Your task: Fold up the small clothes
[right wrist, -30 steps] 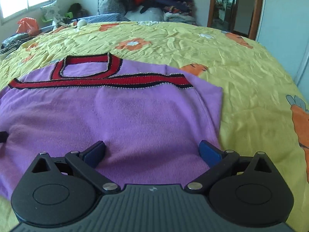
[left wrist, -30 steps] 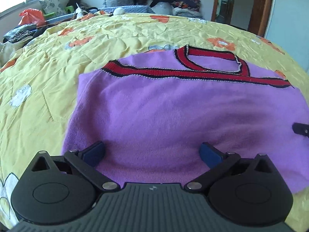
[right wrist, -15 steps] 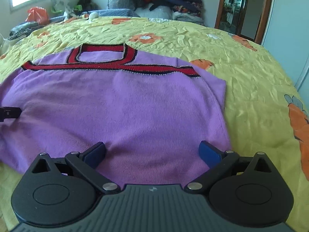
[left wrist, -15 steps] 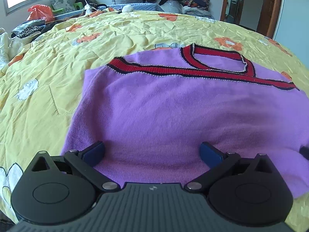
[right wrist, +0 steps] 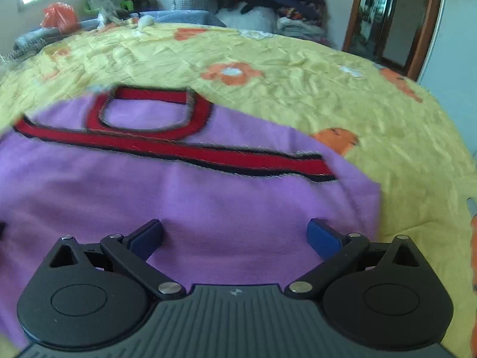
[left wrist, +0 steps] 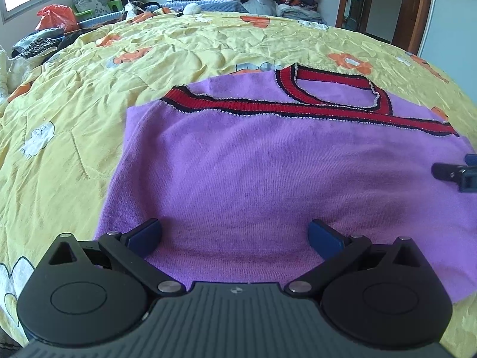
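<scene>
I hold left gripper (left wrist: 234, 234) and right gripper (right wrist: 234, 232), fingers spread, over the near hem of the purple knit sweater with red-black trim (left wrist: 268, 164) lying flat mid-bed; risk: pinching one layer, skewing the fold.

purple sweater (left wrist: 253, 164), red-black trim (left wrist: 238, 106), yellow floral bedspread (left wrist: 149, 50)

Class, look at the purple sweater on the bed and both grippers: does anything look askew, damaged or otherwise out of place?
Nothing stands out. The purple sweater lies flat on the yellow bedspread, its red trim unbroken. The left gripper and right gripper are both open over its near edge. The right view is blurred.
</scene>
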`<state>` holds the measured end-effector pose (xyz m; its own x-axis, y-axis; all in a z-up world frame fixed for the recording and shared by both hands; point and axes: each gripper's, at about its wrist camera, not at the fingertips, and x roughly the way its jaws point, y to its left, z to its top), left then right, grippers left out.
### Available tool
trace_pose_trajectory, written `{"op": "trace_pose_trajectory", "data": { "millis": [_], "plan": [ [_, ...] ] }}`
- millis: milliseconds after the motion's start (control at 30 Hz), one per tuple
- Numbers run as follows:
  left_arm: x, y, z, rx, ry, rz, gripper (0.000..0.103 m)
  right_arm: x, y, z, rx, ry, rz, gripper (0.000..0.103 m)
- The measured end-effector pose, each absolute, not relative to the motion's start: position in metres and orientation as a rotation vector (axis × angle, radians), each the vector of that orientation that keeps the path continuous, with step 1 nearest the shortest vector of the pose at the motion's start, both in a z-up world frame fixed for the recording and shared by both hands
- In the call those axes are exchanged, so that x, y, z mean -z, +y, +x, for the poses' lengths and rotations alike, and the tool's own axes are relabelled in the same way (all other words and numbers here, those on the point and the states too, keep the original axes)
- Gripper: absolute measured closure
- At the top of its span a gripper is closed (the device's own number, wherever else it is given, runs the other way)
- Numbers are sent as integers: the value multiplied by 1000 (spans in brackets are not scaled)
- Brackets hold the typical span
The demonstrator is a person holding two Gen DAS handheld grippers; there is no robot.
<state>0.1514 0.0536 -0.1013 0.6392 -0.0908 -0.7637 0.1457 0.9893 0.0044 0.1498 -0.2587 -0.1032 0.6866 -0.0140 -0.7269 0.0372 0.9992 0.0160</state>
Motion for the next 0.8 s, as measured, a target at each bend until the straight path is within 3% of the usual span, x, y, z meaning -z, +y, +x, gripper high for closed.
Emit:
{"op": "trace_pose_trajectory", "data": {
  "millis": [367, 567, 667, 800],
  "plan": [
    [66, 74, 178, 256, 826, -68, 0, 79, -249, 168, 41, 821, 35, 0],
    [94, 71, 252, 188, 886, -43, 0, 99, -252, 200, 71, 841, 7, 0],
    [103, 68, 250, 202, 803, 80, 0, 101, -274, 194, 146, 841, 63, 0],
    [93, 80, 256, 225, 848, 13, 0, 97, -275, 181, 147, 827, 79, 0]
  ]
}}
